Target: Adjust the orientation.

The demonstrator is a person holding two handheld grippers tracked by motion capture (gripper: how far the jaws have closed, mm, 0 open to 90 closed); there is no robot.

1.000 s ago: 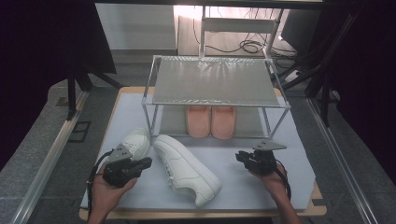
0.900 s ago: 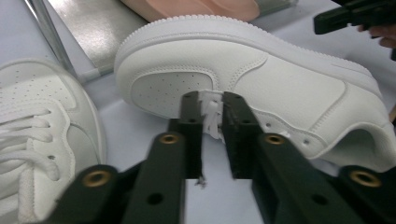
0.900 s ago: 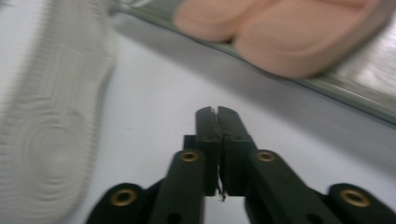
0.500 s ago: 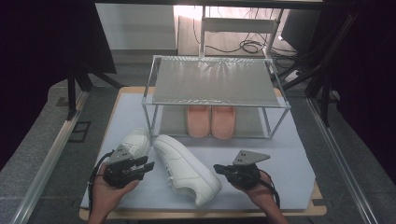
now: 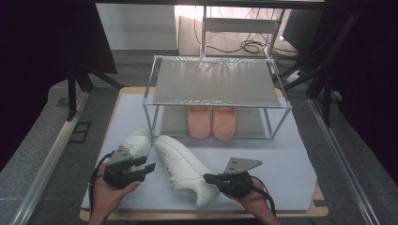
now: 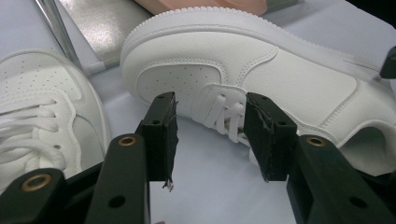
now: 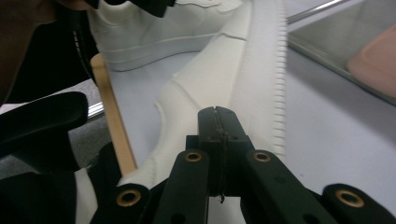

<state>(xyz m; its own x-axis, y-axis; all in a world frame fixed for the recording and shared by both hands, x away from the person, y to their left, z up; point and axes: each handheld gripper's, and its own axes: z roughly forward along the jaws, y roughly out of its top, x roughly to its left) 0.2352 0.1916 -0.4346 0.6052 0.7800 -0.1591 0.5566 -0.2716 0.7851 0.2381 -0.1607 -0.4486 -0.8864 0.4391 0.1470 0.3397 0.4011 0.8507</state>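
A white sneaker (image 5: 183,171) lies on its side across the front of the mat, toe toward the rack. A second white sneaker (image 5: 136,143) stands upright to its left. My left gripper (image 5: 149,168) is open and points right at the lying sneaker. In the left gripper view the jaws (image 6: 210,109) frame the laces of that sneaker (image 6: 280,79) from a short way off, touching nothing. My right gripper (image 5: 209,178) is shut, with its tip (image 7: 217,112) at the heel of the sneaker (image 7: 205,88), beside the ribbed sole.
A metal-framed rack (image 5: 216,82) with a shiny top shelf stands at the back of the pale mat (image 5: 286,154). A pair of pink shoes (image 5: 211,122) sits beneath it. The wooden board's edge (image 7: 109,121) lies close behind the sneaker's heel.
My right gripper has moved left and toward the front edge, reaching the lying sneaker's heel. The left gripper has hardly shifted.
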